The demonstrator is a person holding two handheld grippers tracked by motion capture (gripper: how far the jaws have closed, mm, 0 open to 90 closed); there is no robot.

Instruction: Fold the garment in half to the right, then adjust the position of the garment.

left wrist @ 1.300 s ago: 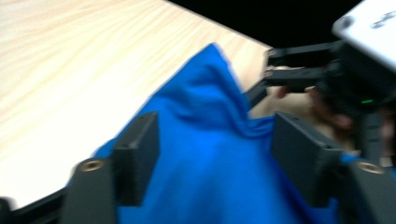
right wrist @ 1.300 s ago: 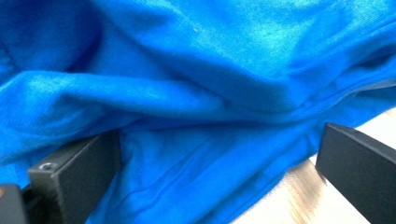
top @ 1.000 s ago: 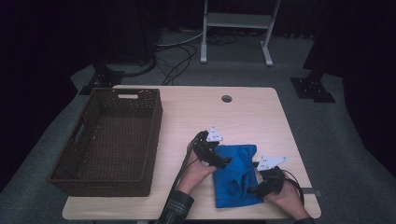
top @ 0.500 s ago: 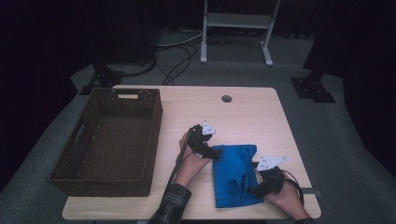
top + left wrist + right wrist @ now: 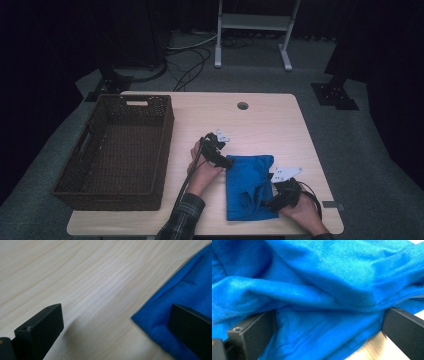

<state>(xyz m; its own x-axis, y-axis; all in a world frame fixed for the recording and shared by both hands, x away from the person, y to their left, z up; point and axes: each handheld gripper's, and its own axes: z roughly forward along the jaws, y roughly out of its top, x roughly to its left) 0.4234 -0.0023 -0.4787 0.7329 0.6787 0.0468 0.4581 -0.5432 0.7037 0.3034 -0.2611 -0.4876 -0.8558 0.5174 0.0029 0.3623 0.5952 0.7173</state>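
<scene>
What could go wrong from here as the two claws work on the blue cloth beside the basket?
1. The left claw stands open at the corner of the blue cloth, one jaw on the fabric and one over bare table; closing now might catch only a thin edge, which could slip out.
2. The right claw is open around bunched folds, so it may pinch several layers and drag the cloth crooked.

left gripper (image 5: 226, 162) slid off blue cloth's (image 5: 248, 185) corner.

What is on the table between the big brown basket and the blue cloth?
In the high view, the person's left hand holding its tool lies between the brown wicker basket and the crumpled blue cloth.
</scene>
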